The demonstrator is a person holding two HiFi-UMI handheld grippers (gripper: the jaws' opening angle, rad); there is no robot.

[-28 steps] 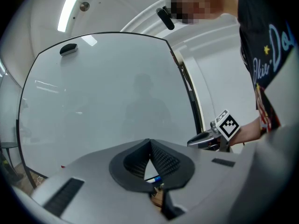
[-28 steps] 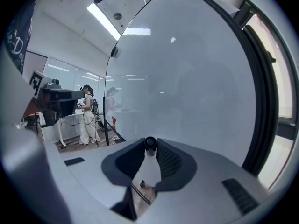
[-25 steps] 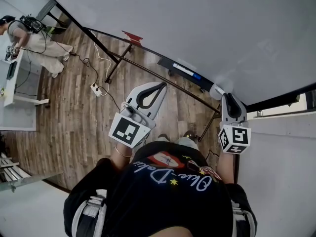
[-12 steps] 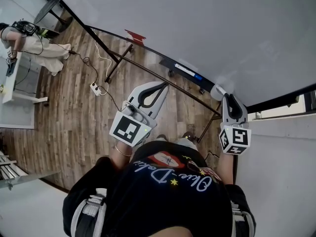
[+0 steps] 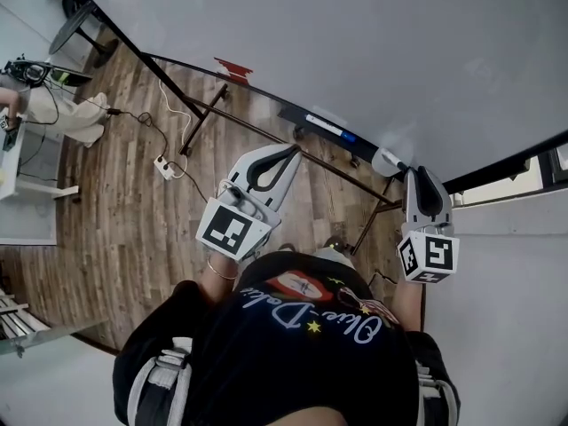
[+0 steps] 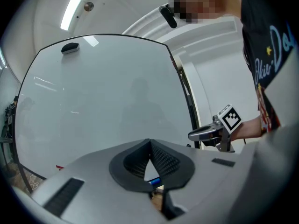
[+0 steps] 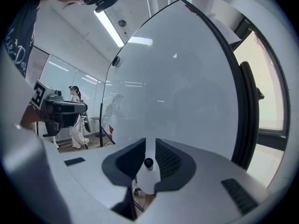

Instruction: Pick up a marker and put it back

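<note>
I stand close to a big whiteboard (image 5: 355, 43). My right gripper (image 5: 410, 172) is at the board's lower right, and a white marker (image 5: 388, 161) sticks out from its tip. In the right gripper view the marker (image 7: 148, 163) shows end-on, its dark end between the pads of that gripper (image 7: 150, 140), whose jaws have just been closing onto it. My left gripper (image 5: 293, 153) hangs lower over the floor, shut and empty. The left gripper view shows its tips (image 6: 149, 141) meeting, with a blue-tipped marker (image 6: 154, 182) on the board's tray behind them.
The tray (image 5: 321, 124) runs along the board's lower edge, with a red clip (image 5: 235, 67) further left. The black stand legs (image 5: 209, 114) and a power strip (image 5: 162, 163) with cables are on the wooden floor. An eraser (image 6: 70, 48) sticks high on the board.
My right gripper has risen a little along the board's edge with the marker still at its tip. The left gripper has stayed where it was.
</note>
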